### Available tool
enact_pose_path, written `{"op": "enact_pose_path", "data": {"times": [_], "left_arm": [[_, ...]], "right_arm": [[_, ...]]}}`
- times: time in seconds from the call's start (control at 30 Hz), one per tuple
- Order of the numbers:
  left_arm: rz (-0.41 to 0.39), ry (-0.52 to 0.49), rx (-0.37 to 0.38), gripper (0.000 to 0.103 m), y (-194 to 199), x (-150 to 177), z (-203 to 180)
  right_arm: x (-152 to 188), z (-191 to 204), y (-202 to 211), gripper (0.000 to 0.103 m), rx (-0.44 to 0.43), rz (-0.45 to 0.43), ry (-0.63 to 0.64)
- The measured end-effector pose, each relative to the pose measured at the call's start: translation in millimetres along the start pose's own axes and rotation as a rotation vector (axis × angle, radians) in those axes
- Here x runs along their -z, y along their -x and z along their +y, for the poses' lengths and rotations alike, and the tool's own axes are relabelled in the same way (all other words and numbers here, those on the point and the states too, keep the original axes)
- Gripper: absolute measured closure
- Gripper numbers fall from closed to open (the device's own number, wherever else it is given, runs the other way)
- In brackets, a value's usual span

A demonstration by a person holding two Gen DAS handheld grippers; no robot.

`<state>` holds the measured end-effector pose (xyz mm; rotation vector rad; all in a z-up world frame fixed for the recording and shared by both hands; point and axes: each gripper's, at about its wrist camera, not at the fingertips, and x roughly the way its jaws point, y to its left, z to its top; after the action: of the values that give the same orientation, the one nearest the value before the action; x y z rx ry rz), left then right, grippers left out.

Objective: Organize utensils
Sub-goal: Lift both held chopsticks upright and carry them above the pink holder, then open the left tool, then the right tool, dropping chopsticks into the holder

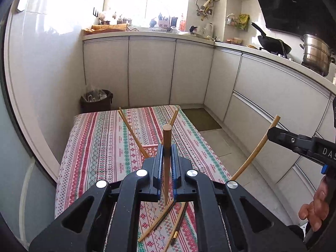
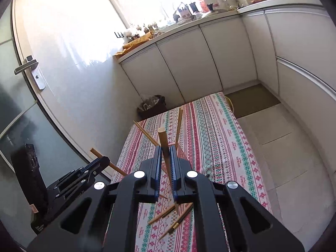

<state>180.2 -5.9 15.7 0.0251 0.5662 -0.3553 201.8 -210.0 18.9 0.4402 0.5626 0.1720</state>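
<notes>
My left gripper is shut on a brown wooden chopstick and holds it upright above the table. My right gripper is shut on a lighter wooden chopstick, also upright. In the left wrist view the right gripper shows at the right with its chopstick slanting. In the right wrist view the left gripper shows at the left with its chopstick. A pink basket ahead holds several chopsticks. Several loose chopsticks lie on the striped tablecloth below the grippers.
White kitchen cabinets run along the back and right. A dark waste bin stands at the table's far left corner. A wok and a steel pot sit on the counter. A door with a handle is at the left.
</notes>
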Motion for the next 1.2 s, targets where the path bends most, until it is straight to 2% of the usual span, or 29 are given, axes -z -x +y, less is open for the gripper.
{"op": "enact_pose_path", "data": {"times": [0.33, 0.6, 0.7, 0.8, 0.87, 0.97, 1.03, 1.13, 1.2], "left_arm": [[-0.088, 0.019, -0.008, 0.097, -21, -54, 7], [-0.115, 0.016, -0.03, 0.097, -49, -74, 18], [-0.099, 0.023, -0.042, 0.097, -66, -73, 24], [-0.02, 0.038, -0.057, 0.096, -94, -65, 33], [0.006, 0.089, -0.066, 0.095, -100, -59, 42], [-0.045, 0.171, -0.046, 0.089, -86, -59, 57], [-0.084, 0.187, -0.045, 0.089, -73, -63, 61], [-0.136, 0.217, -0.044, 0.081, -55, -67, 70], [-0.149, 0.221, -0.046, 0.081, -49, -67, 74]], "right_arm": [[-45, 4, -14, 0.095, -0.027, -0.065, -0.003], [-75, 17, -42, 0.095, -0.037, -0.102, 0.024], [-82, 18, -58, 0.095, -0.042, -0.1, 0.016], [-85, 17, -77, 0.095, -0.042, -0.101, 0.008], [-86, 17, -91, 0.095, -0.037, -0.099, 0.004], [-87, 18, -109, 0.095, -0.032, -0.095, 0.002], [-87, 19, -119, 0.095, -0.028, -0.092, 0.006], [-84, 21, -131, 0.095, -0.015, -0.082, 0.017], [-80, 23, -138, 0.095, -0.013, -0.072, 0.015]]}}
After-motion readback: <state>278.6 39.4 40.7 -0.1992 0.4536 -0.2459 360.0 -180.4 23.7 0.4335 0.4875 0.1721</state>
